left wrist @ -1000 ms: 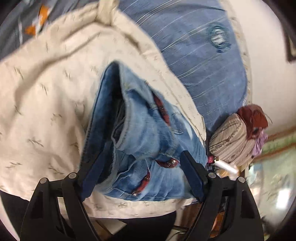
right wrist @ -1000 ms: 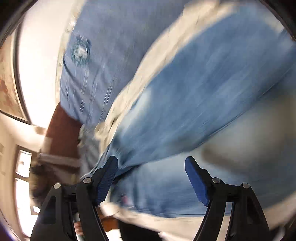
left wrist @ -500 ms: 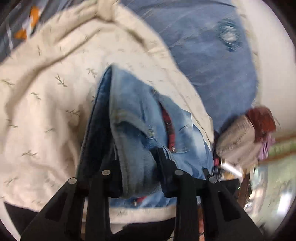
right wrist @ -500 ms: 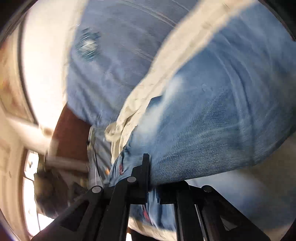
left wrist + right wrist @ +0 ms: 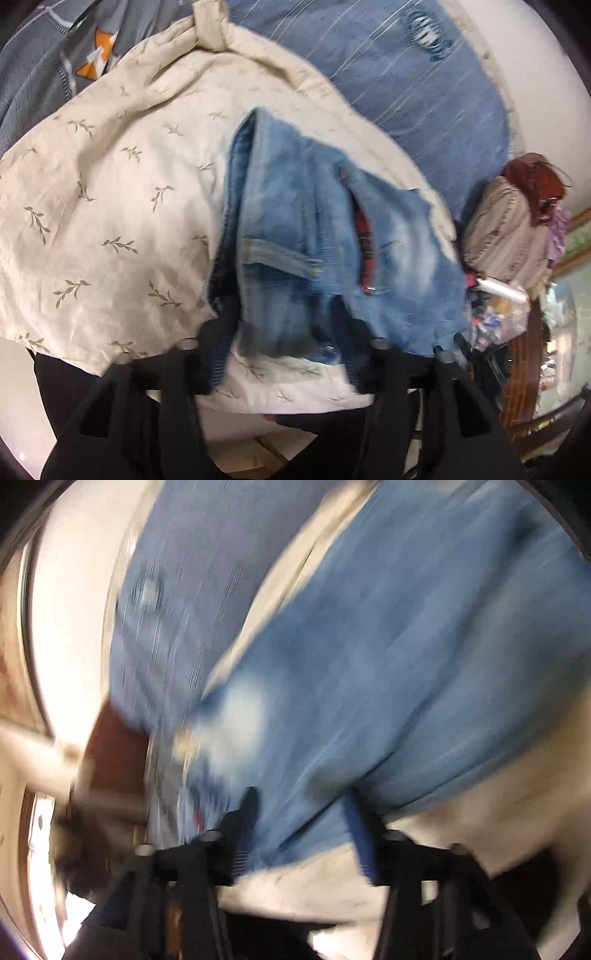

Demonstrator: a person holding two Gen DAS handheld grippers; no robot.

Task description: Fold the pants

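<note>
Light blue jeans [image 5: 317,236] lie bunched on a cream leaf-print sheet [image 5: 110,192], waistband and red plaid lining facing me. My left gripper [image 5: 284,332] has its jaws partly apart around a fold of the denim near the waistband. In the blurred right wrist view the jeans [image 5: 388,664] fill the frame. My right gripper [image 5: 301,812] also has its jaws partly apart with denim between them. Neither pair of jaws visibly pinches the cloth.
A blue striped bedspread [image 5: 388,74] lies beyond the sheet. A grey patterned quilt [image 5: 44,62] is at upper left. A pile of bundled clothes [image 5: 517,221] and clutter stands to the right of the bed edge, with wooden furniture [image 5: 118,753] beside it.
Both grippers closed on the jeans half a second ago; now both sets of jaws have spread apart again. The jeans have settled lower on the sheet.
</note>
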